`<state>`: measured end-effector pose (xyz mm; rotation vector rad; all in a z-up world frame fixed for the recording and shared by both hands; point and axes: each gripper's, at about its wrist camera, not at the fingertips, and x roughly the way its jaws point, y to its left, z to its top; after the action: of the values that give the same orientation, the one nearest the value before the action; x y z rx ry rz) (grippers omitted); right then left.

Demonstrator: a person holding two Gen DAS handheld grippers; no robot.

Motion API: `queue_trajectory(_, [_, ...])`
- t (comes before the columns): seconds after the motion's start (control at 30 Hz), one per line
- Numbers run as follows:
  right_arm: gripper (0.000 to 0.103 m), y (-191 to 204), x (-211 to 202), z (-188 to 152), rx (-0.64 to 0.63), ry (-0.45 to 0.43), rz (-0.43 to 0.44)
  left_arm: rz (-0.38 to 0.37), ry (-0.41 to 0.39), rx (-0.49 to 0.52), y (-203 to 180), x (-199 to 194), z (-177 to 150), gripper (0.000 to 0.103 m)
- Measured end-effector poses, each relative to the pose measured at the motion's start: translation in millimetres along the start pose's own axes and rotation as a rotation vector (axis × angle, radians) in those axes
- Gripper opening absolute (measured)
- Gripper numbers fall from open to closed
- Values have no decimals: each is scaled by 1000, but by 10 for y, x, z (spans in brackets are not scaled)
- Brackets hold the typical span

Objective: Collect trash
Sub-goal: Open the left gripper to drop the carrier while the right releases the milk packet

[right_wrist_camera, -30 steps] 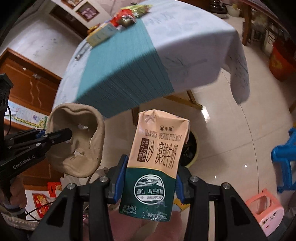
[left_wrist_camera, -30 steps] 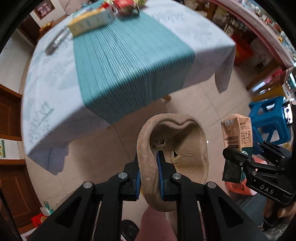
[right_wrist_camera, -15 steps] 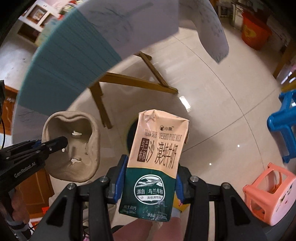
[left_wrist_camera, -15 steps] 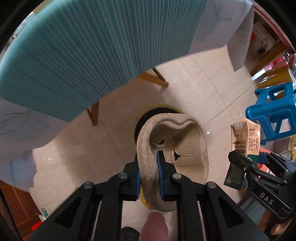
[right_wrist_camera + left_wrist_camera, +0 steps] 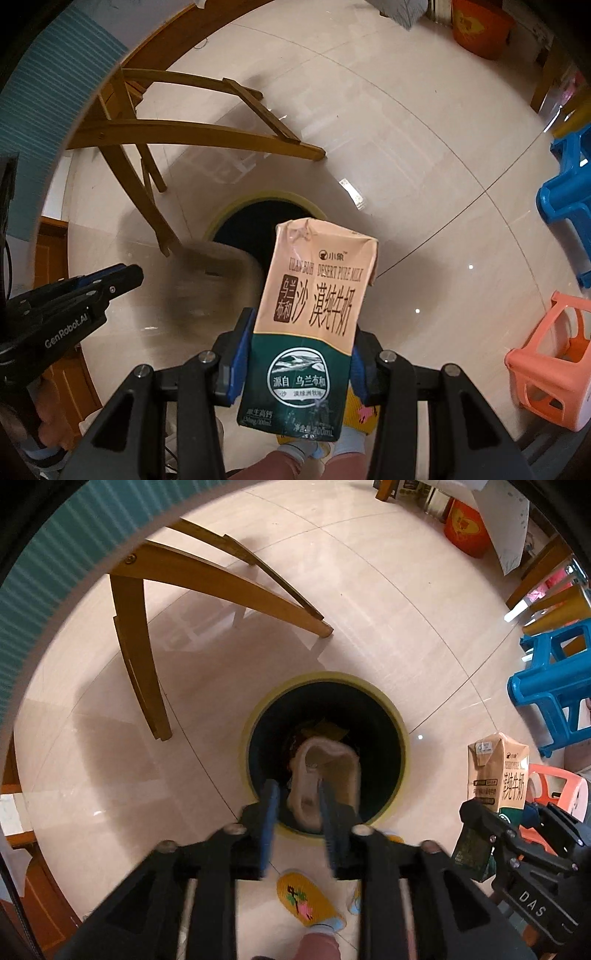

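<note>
1. Left wrist view: left gripper (image 5: 297, 821), pointing down over the bin (image 5: 400, 734); its jaws have just been opening and now stand apart, and the pulp cup tray (image 5: 325, 775), loose between them, is dropping into the bin's mouth.
2. Right gripper (image 5: 297, 360): clamped on the milk carton (image 5: 314, 314), beside the bin, not over it.
3. Risk: released there, the carton would likely hit the rim or floor (image 5: 369, 590).
4. Risk: the tray may snag on the rim.

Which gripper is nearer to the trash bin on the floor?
Left. The left gripper hangs right above the trash bin; the right gripper, gripping the milk carton, is off to its side.
</note>
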<state>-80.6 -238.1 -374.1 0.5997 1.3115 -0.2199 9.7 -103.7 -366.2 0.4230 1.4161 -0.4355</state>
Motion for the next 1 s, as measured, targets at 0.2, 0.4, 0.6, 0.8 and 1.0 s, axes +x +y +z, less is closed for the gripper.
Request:
queue_trajectory(0.2, [45, 14, 38, -43, 10, -3, 2, 14, -32, -13, 78, -9, 15, 50])
queue_trajectory(0.4, [45, 88, 95, -14, -9, -8, 14, 33, -57, -59, 231, -123, -60, 50])
queue_trajectory(0.6, [46, 220, 120, 11, -49, -7, 28, 43, -73, -141, 462, -210, -171, 50])
queue_trajectory(0.8, [46, 387, 104, 106, -92, -14, 32, 49, -81, -193, 597, -285, -275, 50])
queue_trajectory(1.0, [47, 540, 74, 192, -122, -13, 30, 51, -90, -219, 702, -365, -312, 52])
